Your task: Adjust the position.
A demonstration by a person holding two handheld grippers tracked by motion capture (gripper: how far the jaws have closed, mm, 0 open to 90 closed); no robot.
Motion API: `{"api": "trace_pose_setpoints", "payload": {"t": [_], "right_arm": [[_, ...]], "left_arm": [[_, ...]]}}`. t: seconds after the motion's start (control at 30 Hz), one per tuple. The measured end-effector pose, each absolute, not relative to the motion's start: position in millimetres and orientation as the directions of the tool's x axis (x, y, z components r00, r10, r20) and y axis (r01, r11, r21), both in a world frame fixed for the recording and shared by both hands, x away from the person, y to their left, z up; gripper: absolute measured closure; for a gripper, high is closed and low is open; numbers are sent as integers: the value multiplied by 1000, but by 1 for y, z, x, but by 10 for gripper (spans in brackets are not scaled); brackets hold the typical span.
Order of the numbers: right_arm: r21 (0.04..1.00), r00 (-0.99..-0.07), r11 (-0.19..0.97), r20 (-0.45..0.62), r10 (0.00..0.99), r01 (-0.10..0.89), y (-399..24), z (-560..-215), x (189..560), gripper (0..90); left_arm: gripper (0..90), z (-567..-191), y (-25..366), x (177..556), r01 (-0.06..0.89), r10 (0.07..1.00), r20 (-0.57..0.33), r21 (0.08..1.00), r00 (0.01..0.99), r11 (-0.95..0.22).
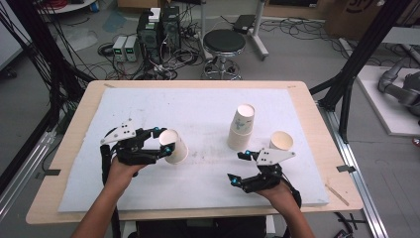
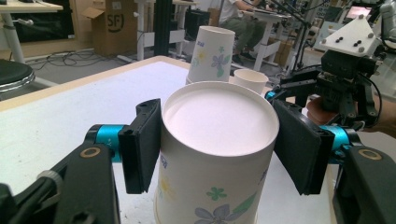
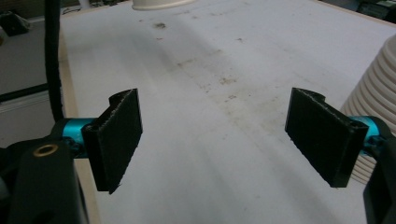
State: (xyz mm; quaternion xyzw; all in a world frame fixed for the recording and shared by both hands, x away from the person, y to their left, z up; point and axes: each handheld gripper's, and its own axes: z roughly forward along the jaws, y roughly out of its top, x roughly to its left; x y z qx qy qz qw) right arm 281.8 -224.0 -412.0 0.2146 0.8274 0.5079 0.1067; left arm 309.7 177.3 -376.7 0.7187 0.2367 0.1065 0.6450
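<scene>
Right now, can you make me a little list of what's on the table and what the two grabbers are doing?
Left gripper: fingers shut on upside-down flowered paper cup
Right gripper: fingers open, nothing between them
Cup stack: upside-down, past the right gripper
Single cup: upright, right of the stack
Table: white mat on wood

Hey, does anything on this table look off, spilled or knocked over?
Nothing is spilled or broken. Two things stand out mildly: the floral paper cup clamped in the left gripper sits tilted, and the white foam mat shows brownish smudges near its middle.
</scene>
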Motion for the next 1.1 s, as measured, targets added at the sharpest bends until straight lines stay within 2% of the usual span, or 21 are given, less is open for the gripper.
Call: {"api": "trace_pose_setpoints", "payload": {"t": [0.77,1.1], "right_arm": [[892,-924,391,72,376,229,-197,-409,283,194],[897,-948,393,81,307,203,-173,-403,289,194]], "left_arm": [[357,-382,157,293,201,348,-154,974,925,-101],[358,-382,146,292,197,298,-151,972,943,-131]]}}
